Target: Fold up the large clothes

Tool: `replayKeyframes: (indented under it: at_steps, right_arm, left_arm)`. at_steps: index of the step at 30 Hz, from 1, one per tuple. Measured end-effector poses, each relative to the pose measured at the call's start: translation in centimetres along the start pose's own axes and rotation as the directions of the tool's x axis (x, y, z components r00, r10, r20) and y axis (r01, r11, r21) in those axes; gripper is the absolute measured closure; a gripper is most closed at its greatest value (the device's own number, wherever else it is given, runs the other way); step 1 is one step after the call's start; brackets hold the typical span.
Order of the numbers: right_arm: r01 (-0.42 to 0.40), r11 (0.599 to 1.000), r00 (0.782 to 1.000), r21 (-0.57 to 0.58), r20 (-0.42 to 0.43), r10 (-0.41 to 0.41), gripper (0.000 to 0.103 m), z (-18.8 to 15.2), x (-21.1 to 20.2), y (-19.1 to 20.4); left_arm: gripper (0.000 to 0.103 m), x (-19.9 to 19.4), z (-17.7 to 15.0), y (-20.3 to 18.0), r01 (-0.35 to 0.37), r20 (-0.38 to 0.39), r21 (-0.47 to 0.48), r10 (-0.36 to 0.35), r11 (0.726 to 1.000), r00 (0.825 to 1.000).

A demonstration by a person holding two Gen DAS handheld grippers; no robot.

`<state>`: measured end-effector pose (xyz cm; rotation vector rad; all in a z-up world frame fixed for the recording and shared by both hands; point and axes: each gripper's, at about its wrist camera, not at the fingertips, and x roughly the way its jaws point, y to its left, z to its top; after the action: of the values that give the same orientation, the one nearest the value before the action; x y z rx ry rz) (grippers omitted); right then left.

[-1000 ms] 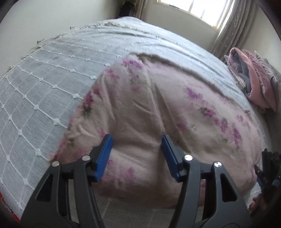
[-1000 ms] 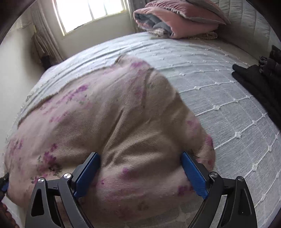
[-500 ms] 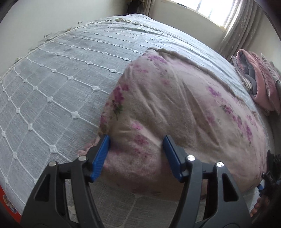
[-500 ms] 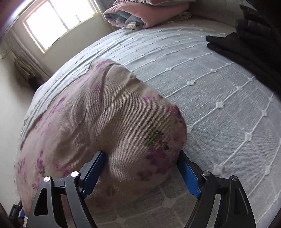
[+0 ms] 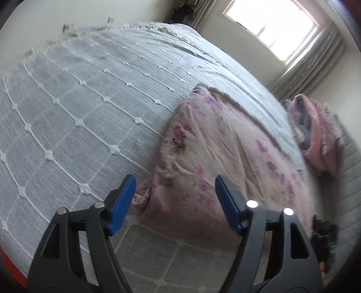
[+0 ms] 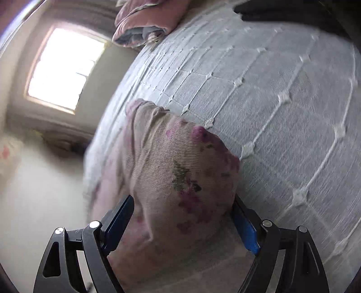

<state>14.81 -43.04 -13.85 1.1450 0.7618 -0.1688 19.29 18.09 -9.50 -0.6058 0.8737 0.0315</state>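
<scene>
A pink floral garment [image 5: 214,146] lies folded on the grey quilted bedspread [image 5: 79,101]. My left gripper [image 5: 175,200] hovers over its near left corner with the jaws opening. The left pad stands clear of the cloth and the right pad is above it, so nothing is pinched. In the right wrist view the garment's other end [image 6: 176,169] bulges up as a thick fold between the blue pads of my right gripper [image 6: 182,223]. Those jaws stand wide and are opening a little, and the cloth fills the gap and hides part of the right pad.
A folded pink and grey blanket [image 5: 315,135] [image 6: 146,24] sits at the head of the bed. Dark clothes [image 6: 282,11] lie on the bedspread [image 6: 282,112] beyond my right gripper. A bright window [image 5: 270,24] is on the far wall. The bed's near edge runs under both grippers.
The left jaws have spread and the corner that they held now lies loose on the bed. The right gripper has rolled and slid toward the garment's end, with the fold still between its pads.
</scene>
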Motion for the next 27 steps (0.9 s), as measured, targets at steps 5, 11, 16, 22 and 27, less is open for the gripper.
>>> replayKeyframes:
  at_steps: [5,11,16,22,27]
  right_arm:
    - [-0.115,0.979,0.986,0.171,-0.102,0.133,0.017,-0.5,1.0,-2.4]
    - [-0.040,0.998,0.996,0.056,-0.080,0.045,0.017,-1.3,1.0,-0.1]
    - [-0.063,0.992,0.993,0.105,-0.094,0.073,0.017,-1.0,2.1,-0.5]
    - [-0.084,0.985,0.992,0.154,-0.080,0.097,0.017,-1.1,3.1,-1.2]
    - [-0.053,0.993,0.995,0.109,-0.074,0.061,0.017,-0.9,4.3,-0.6]
  left_arm:
    - [0.028,0.1,-0.4,1.0,0.039,-0.068,-0.020,-0.041,0.999,0.997]
    - [0.027,1.1,-1.6,0.5,0.064,-0.155,-0.039,-0.069,0.997,0.985]
    - [0.027,1.0,-3.5,-1.3,0.135,-0.177,-0.045,-0.141,0.990,0.974]
    - [0.022,3.4,-3.5,-1.5,0.154,-0.170,-0.125,-0.174,0.980,0.970]
    - [0.022,3.9,-2.1,0.2,0.224,-0.153,-0.262,-0.269,0.939,0.951]
